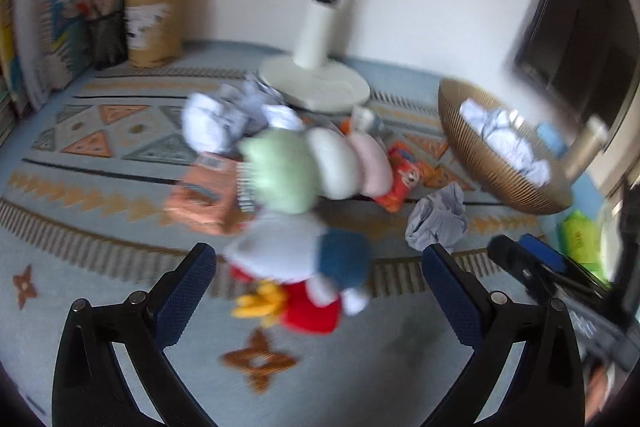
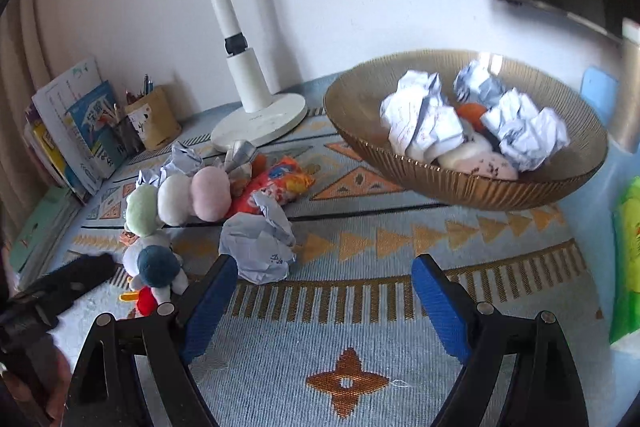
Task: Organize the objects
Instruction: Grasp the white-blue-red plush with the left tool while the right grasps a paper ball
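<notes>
Both my tongs, left [image 1: 320, 263] and right [image 2: 320, 279], stand spread, gripping nothing; duck [image 1: 304, 267] lower center, bowl [image 2: 400, 163] upper right.

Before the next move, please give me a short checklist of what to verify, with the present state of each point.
1. Right gripper open and empty: ok, nothing is between its fingers.
2. Left gripper open: ok; the plush toy lies in front of the gap, not pinched.
3. Loose crumpled paper within reach of the right gripper: ok, it lies on the mat just ahead of its left finger.
4. Room in the bowl: ok, paper balls fill the right part and the left part is bare.
5. Grippers clear of each other: ok, the left one shows apart at the edge of the right wrist view.
6. Sharp left wrist view: not ok, it is blurred.
</notes>
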Available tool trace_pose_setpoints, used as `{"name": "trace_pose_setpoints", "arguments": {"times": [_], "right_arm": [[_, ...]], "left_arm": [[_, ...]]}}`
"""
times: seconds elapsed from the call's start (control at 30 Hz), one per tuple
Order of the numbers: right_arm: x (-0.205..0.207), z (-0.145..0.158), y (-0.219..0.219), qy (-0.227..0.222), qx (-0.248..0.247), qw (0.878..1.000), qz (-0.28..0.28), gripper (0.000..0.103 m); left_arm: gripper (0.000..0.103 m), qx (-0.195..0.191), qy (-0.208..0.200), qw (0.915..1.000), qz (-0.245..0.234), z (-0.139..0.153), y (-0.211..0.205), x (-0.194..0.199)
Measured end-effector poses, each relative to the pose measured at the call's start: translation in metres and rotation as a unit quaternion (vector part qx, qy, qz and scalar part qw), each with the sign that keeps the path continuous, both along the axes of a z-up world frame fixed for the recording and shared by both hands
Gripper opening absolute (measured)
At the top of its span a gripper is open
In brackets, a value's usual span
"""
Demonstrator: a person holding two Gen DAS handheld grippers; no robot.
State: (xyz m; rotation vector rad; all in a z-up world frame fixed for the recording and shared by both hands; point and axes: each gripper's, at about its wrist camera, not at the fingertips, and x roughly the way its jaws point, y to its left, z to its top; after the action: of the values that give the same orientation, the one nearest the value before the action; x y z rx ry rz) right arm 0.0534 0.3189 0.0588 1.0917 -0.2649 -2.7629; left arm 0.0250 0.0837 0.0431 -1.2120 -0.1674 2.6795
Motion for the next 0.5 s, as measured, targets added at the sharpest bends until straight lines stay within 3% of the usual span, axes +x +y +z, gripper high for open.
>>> {"name": "trace_pose_setpoints", "arguments": {"times": [0.17, 0.3, 0.43, 0.5], "right_arm": [[0.003, 0.001, 0.016, 0.002, -0.047, 0.999, -0.004, 0.088], [-0.004, -0.005, 0.024, -0.025, -0.079, 0.997, 0.001, 0.088], [-0.008, -0.004, 0.029, -0.057, -0.154, 0.986, 0.022, 0.088], [-0.018, -0.004, 0.022, -0.088, -0.152, 0.984, 0.035, 0.088]], "left_arm": [[0.101, -0.059, 0.0, 0.9979, 0.028, -0.012, 0.017, -0.015], [0.08, -0.088, -0.006, 0.996, 0.012, -0.015, 0.002, -0.003], [0.08, -0.055, -0.024, 0.9981, -0.017, -0.014, -0.03, 0.012], [0.08, -0.05, -0.025, 0.9981, -0.027, -0.011, -0.045, 0.018]]}}
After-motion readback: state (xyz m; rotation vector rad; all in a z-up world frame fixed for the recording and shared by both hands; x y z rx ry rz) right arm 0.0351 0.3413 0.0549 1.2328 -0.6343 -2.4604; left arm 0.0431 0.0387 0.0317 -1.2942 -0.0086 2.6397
